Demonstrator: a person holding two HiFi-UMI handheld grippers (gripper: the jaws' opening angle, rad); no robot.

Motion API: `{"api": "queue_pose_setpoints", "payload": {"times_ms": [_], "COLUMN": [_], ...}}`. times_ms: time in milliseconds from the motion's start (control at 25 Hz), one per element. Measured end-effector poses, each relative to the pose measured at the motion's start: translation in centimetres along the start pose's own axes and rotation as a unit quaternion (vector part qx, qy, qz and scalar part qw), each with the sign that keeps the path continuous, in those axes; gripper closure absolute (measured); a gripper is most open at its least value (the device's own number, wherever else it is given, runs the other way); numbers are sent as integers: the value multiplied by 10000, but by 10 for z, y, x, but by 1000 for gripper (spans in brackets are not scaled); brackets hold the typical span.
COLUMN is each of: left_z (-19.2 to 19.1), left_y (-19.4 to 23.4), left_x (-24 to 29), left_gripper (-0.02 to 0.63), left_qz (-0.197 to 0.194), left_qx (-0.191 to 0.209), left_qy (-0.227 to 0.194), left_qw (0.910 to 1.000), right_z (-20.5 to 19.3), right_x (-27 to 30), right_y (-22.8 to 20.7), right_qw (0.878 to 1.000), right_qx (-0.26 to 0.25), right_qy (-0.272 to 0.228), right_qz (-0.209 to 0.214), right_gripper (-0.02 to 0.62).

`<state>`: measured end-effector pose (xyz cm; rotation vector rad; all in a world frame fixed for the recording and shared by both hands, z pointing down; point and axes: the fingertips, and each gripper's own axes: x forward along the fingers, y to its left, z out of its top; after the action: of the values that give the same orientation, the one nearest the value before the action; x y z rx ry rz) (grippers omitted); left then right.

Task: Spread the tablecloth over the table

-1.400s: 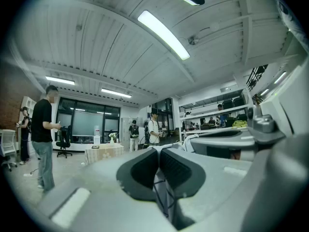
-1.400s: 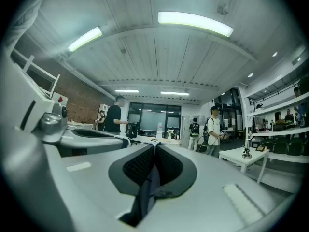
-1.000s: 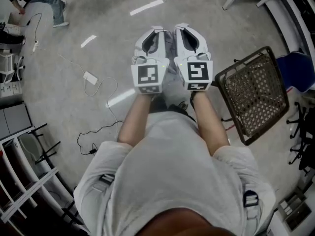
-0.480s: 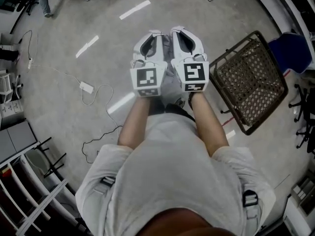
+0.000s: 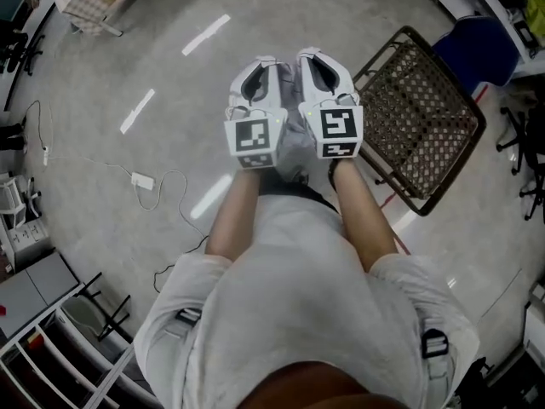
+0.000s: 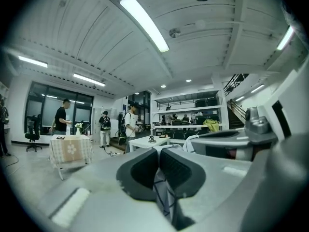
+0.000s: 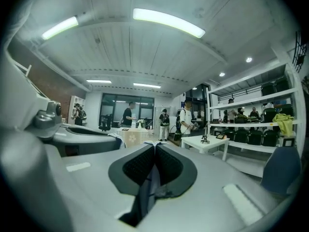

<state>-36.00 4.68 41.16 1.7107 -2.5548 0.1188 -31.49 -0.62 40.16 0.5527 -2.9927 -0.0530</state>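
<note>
Left claw and right claw sit side by side, almost touching. Each has its pads pressed together on a thin fold of the tablecloth. The cloth hangs bunched between and below them and is not yet on any table.

Beneath the claws is open floor. A mesh chair stands just right of the right claw. A bare white table lies ahead of both claws and well apart; it is probably the one to be covered. A small table farther ahead on the left already wears a checked cloth. A cable trails on the floor left of the left claw.

Several things could go wrong from here:
- Each grip holds only a narrow pinch, so a tug could pull the fabric out.
- The hanging bundle could snag on the chair's frame.
- With the claws so close together, the cloth may reach the white table twisted and not open flat.
- The cable could catch a foot.
</note>
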Motion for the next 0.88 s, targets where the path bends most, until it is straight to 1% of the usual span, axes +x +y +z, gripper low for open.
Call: {"api": "queue_pose_setpoints", "payload": {"times_ms": [120,240,320,440,600,680,760,880], "left_z": [3,2,-2,-4,-3,-3,-3,9], "left_y": [-24,-39,-52,-77,-107,-114,-112,-102], "left_x": [21,45,64,102,151,174,199,236], "left_gripper": [578,578,578,578,578,578,578,578], "left_qz": [-326,-555,-795,-1149,-1393,-1540,-1660,-1760], "left_qx": [22,36,60,78,33,36,-18,-143], "left_qy": [23,50,100,112,172,241,313,251], "left_qw": [9995,9984,9968,9933,9901,9878,9856,9840], "right_z": [-1,-6,-14,-25,-36,-40,-42,-32], "right_x": [-7,-4,-3,-3,6,15,30,52], "right_y": [-32,-58,-78,-120,-174,-193,-208,-229], "right_qw": [9994,9983,9966,9929,9892,9869,9844,9820], "right_qx": [70,150,184,230,379,427,445,394], "right_qy": [-1,43,128,239,381,452,536,533], "right_qz": [-325,-564,-793,-1146,-1364,-1488,-1616,-1771], "right_gripper": [588,588,588,588,588,588,588,588]}}
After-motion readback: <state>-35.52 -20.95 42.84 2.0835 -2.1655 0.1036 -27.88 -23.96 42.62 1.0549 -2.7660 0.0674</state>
